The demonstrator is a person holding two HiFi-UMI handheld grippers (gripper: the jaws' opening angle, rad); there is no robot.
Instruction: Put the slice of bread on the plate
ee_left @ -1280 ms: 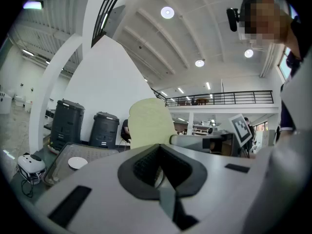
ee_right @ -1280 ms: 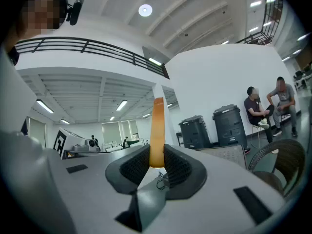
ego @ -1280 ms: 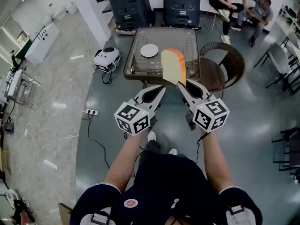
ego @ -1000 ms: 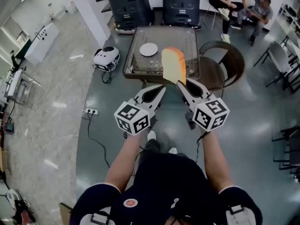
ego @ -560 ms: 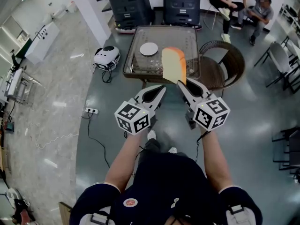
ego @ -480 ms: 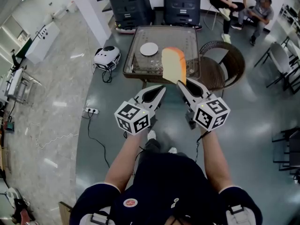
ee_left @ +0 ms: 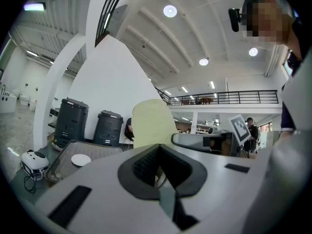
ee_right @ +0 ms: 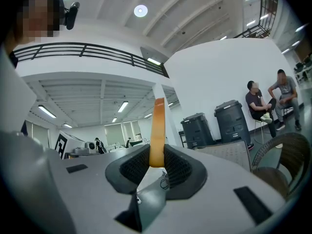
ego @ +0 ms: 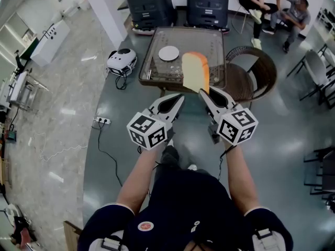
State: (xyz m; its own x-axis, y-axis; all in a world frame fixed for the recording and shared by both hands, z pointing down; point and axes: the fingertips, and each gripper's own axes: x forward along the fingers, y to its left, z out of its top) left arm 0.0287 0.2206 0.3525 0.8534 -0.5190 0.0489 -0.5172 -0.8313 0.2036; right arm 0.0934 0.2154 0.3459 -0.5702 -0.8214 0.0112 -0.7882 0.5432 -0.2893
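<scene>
Right gripper [ego: 202,91]: clamped on upright bread slice [ego: 195,71]
Left gripper [ego: 180,97]: jaws together, holding nothing
Plate [ego: 168,53]: on table [ego: 151,66]

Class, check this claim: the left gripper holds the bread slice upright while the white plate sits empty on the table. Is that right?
Not quite. It is the right gripper that holds the bread slice upright, as the right gripper view shows. The white plate sits empty on the table.

Bright, even; ceiling lamps [ee_left: 170,10] overhead; glare patches on floor [ego: 68,111]; strong fisheye bending at edges.
</scene>
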